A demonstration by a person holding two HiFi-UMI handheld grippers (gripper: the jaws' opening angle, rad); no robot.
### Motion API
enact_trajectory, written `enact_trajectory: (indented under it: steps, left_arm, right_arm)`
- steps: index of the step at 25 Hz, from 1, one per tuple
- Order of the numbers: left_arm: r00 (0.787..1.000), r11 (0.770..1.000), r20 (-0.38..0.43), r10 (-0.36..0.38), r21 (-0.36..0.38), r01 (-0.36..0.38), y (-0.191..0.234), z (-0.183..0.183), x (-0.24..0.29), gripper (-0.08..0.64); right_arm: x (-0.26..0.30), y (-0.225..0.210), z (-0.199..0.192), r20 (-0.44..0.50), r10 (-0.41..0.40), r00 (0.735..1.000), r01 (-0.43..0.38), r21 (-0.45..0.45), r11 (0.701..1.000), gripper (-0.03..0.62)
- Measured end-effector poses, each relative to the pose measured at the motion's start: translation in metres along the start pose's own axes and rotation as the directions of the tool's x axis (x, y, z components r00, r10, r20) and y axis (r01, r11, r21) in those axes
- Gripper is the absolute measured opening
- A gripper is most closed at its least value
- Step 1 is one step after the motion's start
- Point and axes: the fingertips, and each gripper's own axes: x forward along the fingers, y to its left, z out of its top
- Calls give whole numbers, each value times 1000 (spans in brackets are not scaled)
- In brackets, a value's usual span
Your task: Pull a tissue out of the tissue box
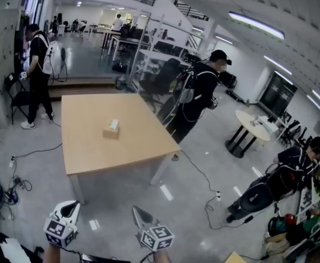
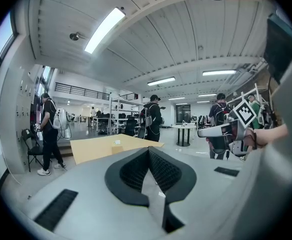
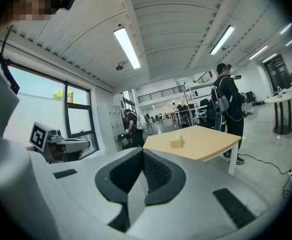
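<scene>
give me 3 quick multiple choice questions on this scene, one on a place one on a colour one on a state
1. Where is the tissue box?
A. on the floor
B. near the middle of the table
C. between a gripper's jaws

2. What colour is the table's top?
A. black
B. red
C. light wood

3. How does the right gripper stand?
A. shut, with nothing in it
B. wide open
C. shut on a tissue

Answers:
1 B: the head view shows the box sitting on the tabletop.
2 C: every view shows a pale tan top.
3 A: the right gripper view shows its pads together with nothing between them.
</scene>
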Motion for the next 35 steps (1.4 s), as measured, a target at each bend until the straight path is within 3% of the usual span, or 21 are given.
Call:
enact_trajectory:
  steps: [21, 35]
  left_arm:
    - [999, 999, 22, 47, 18, -47, -19, 19, 30, 8]
    - [999, 999, 2, 35, 13, -35, 23, 20, 75, 8]
  right_arm:
    - [-1, -44, -1, -9, 30, 1000, -30, -20, 999, 11]
    - [54, -64, 11, -20, 25, 999, -25, 1, 1000, 11]
